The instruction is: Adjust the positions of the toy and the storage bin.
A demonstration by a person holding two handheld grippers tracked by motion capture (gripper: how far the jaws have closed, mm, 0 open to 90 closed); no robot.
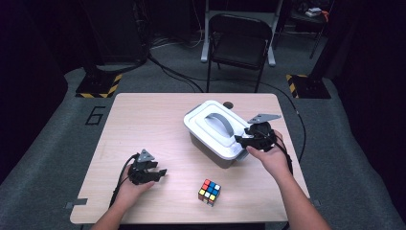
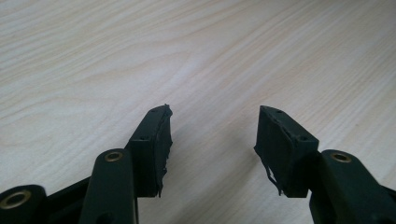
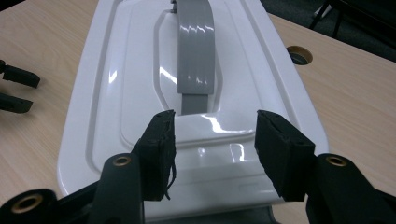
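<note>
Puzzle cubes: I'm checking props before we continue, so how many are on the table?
1. The puzzle cube sits near the table's front edge, between the two hands, in front of the white lidded box. Another could be hidden inside that closed box.

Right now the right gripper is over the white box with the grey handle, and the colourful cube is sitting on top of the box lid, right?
Not quite. The right gripper is at the white box with the grey handle, but the colourful cube sits on the table, in front of the box. The high view shows it.
</note>
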